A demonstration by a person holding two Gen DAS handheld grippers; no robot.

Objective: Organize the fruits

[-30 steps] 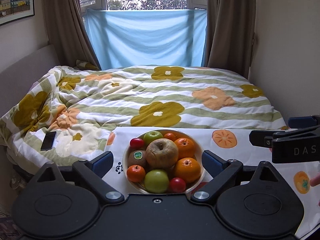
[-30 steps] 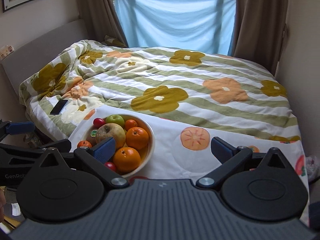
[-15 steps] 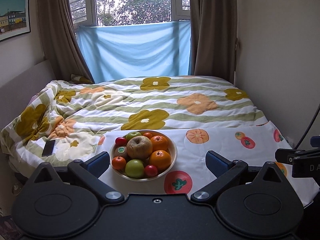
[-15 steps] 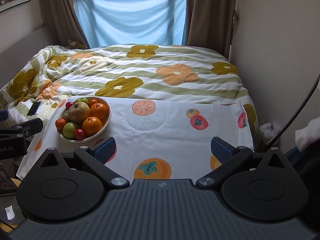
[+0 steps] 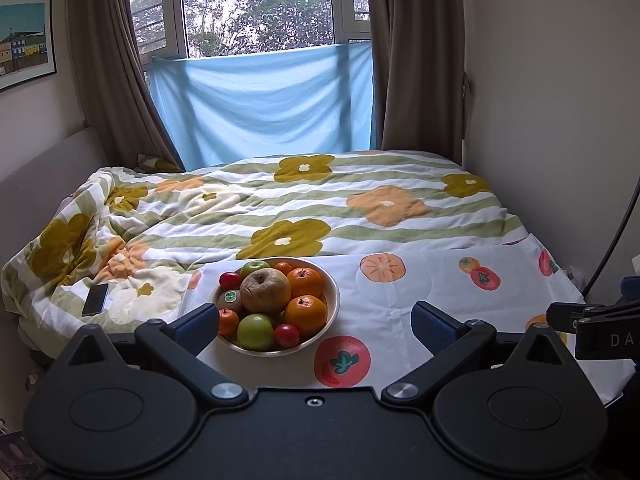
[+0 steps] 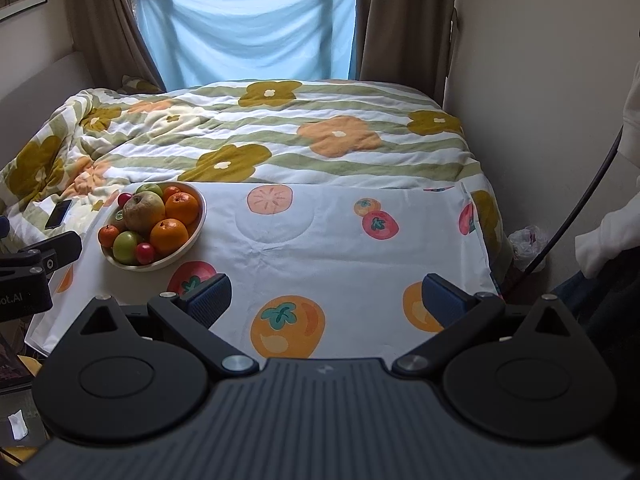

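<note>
While both grippers are hanging in the air above the near edge of the cloth (image 6: 332, 240), nothing is sitting between their fingers. The left gripper (image 5: 314, 322) is holding its two blue pads wide apart, and the right gripper (image 6: 326, 296) is doing the same.

The bowl (image 5: 334, 296) is sitting on the cloth, toward its left side. It is holding all the fruit in a pile. A big brown apple (image 5: 265, 290) is lying on top in the middle. Two oranges (image 5: 306, 312) are leaning against its right side. A green apple (image 5: 255, 331) is sitting at the front, with a small red fruit (image 5: 287, 335) just beside it. A kiwi (image 5: 230, 300) with a green sticker is resting on the left.

In the left view, the bowl is showing just past the left pad. In the right view, the bowl (image 6: 192, 236) is sitting well off to the left of that gripper.

A phone (image 5: 95, 299) is lying on the blanket (image 5: 280, 204), left of the bowl.
</note>
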